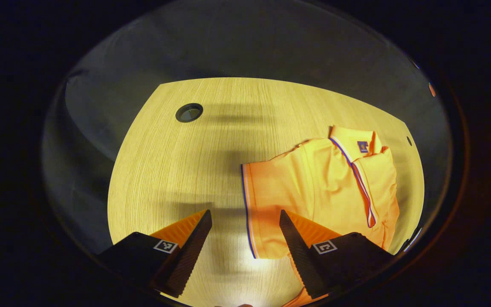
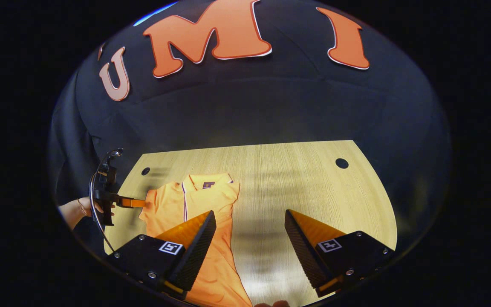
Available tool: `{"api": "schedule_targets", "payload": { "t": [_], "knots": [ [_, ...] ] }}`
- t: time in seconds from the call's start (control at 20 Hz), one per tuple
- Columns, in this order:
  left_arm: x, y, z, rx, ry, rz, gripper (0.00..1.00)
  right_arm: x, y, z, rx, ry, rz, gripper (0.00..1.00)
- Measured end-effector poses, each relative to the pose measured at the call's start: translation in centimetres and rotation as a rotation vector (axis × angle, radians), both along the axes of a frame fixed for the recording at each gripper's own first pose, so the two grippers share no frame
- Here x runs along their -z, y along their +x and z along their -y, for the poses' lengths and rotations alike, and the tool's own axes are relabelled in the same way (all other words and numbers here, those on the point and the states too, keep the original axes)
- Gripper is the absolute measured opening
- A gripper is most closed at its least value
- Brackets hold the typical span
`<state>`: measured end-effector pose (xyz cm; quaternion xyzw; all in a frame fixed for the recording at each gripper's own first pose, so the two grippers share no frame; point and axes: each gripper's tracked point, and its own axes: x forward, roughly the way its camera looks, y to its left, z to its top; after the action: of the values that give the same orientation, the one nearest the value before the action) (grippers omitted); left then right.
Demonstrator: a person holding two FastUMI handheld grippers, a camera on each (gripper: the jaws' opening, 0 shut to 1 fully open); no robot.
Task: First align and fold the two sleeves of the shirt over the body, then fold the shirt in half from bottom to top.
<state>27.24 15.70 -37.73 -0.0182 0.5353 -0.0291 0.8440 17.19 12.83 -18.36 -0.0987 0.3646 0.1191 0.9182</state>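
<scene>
An orange polo shirt [image 1: 313, 187] with blue-and-white trim lies flat on the wooden table [image 1: 177, 170], collar [image 1: 358, 143] at the far end. One sleeve is folded over the body; the other spreads out, its hem [image 1: 246, 204] lying between my left gripper's open fingers. The left gripper [image 1: 244, 213] holds nothing. In the right gripper view the shirt [image 2: 205, 198] sits at the left, partly behind one finger. My right gripper [image 2: 249, 213] is open over bare table beside the shirt's folded side. The left gripper [image 2: 132, 202], held by a hand [image 2: 79, 209], is at the spread sleeve.
The table has a large round cable hole [image 1: 189, 112] [image 2: 342, 163] and a smaller hole [image 2: 145, 171] near the collar. Black cloth walls surround the table [image 2: 305, 183]. Bare wood stretches on both sides of the shirt.
</scene>
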Motion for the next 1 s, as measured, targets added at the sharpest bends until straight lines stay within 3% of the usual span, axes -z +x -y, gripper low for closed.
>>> {"api": "schedule_targets", "payload": {
  "t": [0.25, 0.4, 0.5, 0.55, 0.6, 0.8, 0.85, 0.9, 1.0],
  "knots": [
    [1.6, -0.7, -0.1, 0.019, 0.018, -0.07, 0.98, -0.1, -0.1, 0.7, 0.002, 0.008, -0.002, 0.99],
    [2.3, -0.9, 0.2, 0.039, 0.04, -0.105, 0.86, -0.1, 0.0, 1.1, 0.006, 0.018, -0.006, 0.99],
    [1.9, -0.8, 0.5, 0.045, 0.04, -0.107, 0.84, 0.1, -0.1, 1.3, 0.01, 0.023, -0.015, 0.99],
    [1.9, -1.0, 0.9, 0.055, 0.04, -0.117, 0.78, 0.1, -0.2, 1.5, 0.013, 0.025, -0.018, 0.99],
    [2.0, -1.2, 1.4, 0.054, 0.038, -0.123, 0.57, 0.4, -0.2, 1.5, 0.017, 0.027, -0.02, 0.99],
    [1.8, -1.1, 2.3, -0.01, 0.049, -0.103, 0.1, 0.8, -0.6, 1.7, 0.037, 0.038, -0.02, 0.99],
    [1.6, -1.1, 2.1, -0.019, 0.072, -0.105, 0.1, 0.7, -0.6, 1.6, 0.04, 0.041, -0.014, 0.99],
    [1.3, -1.2, 2.3, -0.014, 0.082, -0.107, 0.02, 0.3, -0.5, 1.6, 0.041, 0.045, -0.004, 0.99],
    [-0.3, -1.2, 3.0, 0.008, 0.077, -0.088, 0.02, -0.2, -0.7, 1.4, 0.035, 0.061, 0.009, 0.99]
  ]
}}
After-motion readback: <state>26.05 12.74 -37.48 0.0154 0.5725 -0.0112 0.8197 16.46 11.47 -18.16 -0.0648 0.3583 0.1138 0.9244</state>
